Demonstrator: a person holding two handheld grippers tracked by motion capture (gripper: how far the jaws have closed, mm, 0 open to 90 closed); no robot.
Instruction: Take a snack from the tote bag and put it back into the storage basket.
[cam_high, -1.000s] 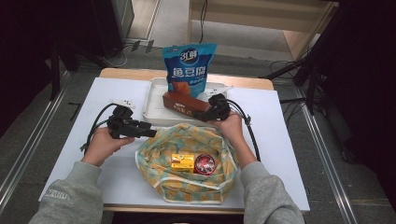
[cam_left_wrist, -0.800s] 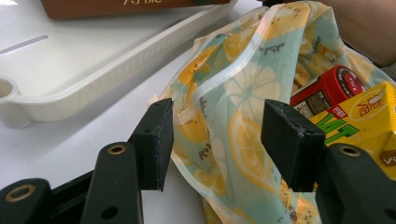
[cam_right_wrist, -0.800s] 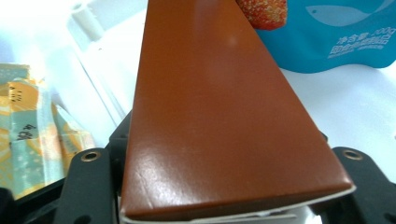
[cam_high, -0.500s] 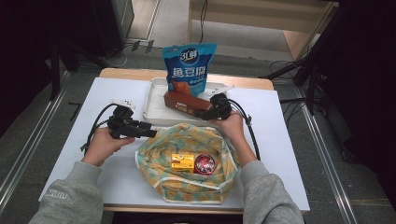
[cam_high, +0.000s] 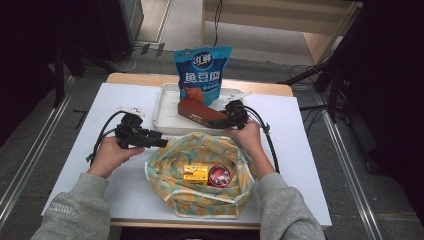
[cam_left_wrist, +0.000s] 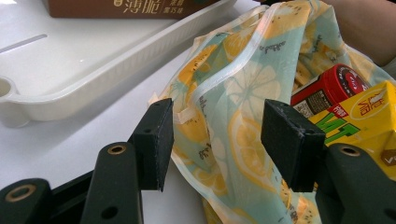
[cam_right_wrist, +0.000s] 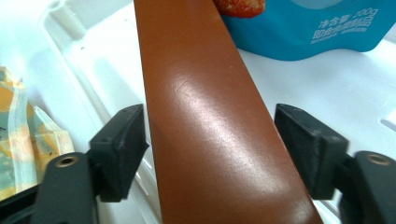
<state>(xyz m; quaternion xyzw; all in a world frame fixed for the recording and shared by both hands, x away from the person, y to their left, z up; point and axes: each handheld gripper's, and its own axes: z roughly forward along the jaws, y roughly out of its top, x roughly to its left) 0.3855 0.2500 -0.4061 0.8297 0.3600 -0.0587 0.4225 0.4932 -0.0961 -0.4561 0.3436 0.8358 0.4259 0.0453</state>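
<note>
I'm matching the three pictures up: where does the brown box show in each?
High view: brown box lies in the white tray, below the blue pouch.
Left gripper view: its lettered side runs along the top edge, in the tray.
Right gripper view: it fills the middle, between the open jaws.
Shared landmark: the white tray.

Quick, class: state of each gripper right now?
Left gripper: open, jaws either side of the lemon-print bag's rim, not pinching it.
Right gripper: jaws have just been opening; brown box between them, a gap at the right pad.
</note>
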